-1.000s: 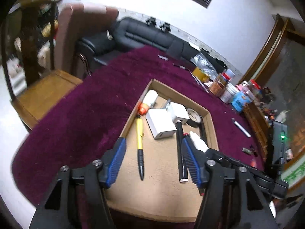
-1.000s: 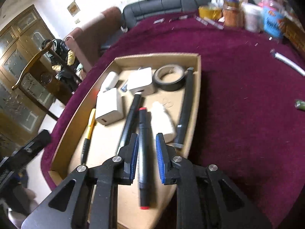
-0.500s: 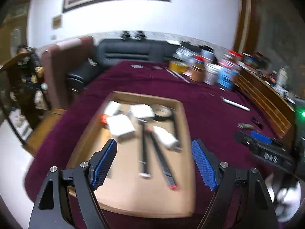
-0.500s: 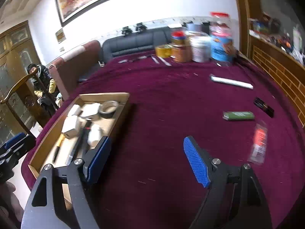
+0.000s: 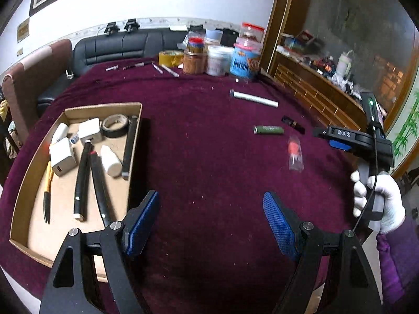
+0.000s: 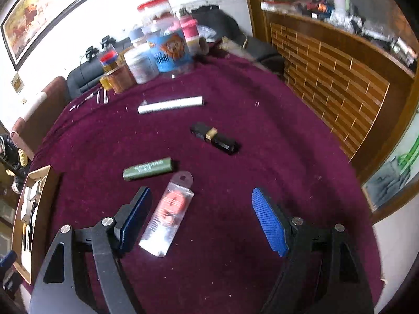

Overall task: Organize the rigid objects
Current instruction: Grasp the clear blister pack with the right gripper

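Burgundy cloth fills both views, and both my pairs of fingers are spread wide with nothing between the pads. My left fingers (image 5: 210, 225) hang over bare counter (image 5: 209, 157), and only this view gives me the cardboard tray (image 5: 134, 141) in full, off to their left, with markers, white chargers, a tape roll and a small bottle lying inside. It also catches my gloved right hand (image 5: 377, 198) at the far right. My right fingers (image 6: 201, 217) see what the left barely can: the clear packet (image 6: 167, 214) with its orange insert lies just beside the left pad (image 6: 136, 219), its long axis running up and to the right, hang-tab end pointing away from me. Just beyond it the green stick (image 6: 148, 168) lies nearly crosswise, then the black case (image 6: 214, 138) angled down to the right, then the white tube (image 6: 170, 106) crosswise further out.

A second ago my right fingers were nearly pressed around a red-capped black marker above the tray; now that marker (image 5: 100, 183) lies in the tray, and both pairs are off to the tray's right, over the loose items.
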The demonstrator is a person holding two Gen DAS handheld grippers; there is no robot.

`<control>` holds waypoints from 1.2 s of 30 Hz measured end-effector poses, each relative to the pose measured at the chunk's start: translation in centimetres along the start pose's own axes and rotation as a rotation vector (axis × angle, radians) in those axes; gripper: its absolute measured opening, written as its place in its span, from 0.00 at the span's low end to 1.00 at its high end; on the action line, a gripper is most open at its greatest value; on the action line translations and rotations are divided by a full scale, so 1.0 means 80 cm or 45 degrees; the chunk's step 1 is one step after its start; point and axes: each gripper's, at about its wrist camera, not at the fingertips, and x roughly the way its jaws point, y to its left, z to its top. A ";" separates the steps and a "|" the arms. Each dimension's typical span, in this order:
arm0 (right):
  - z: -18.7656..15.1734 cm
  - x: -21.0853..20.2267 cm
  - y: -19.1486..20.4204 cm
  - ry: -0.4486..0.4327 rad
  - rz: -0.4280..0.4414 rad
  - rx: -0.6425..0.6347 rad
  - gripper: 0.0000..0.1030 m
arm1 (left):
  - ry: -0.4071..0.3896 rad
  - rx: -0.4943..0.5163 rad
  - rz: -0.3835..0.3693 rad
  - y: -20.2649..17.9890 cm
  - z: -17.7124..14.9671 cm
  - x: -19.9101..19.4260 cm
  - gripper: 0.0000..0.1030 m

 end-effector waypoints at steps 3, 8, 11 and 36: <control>-0.006 0.018 0.006 0.048 0.038 0.000 0.76 | 0.010 0.007 0.042 -0.006 -0.001 0.001 0.74; -0.026 0.024 0.032 0.065 0.089 -0.055 0.76 | -0.008 0.015 0.142 -0.006 -0.003 -0.003 0.74; -0.033 0.022 0.037 0.062 0.086 -0.069 0.76 | -0.026 0.045 0.213 -0.007 -0.004 -0.003 0.74; -0.041 0.061 0.075 0.145 -0.054 -0.160 0.66 | 0.100 0.043 0.320 0.016 -0.011 0.036 0.74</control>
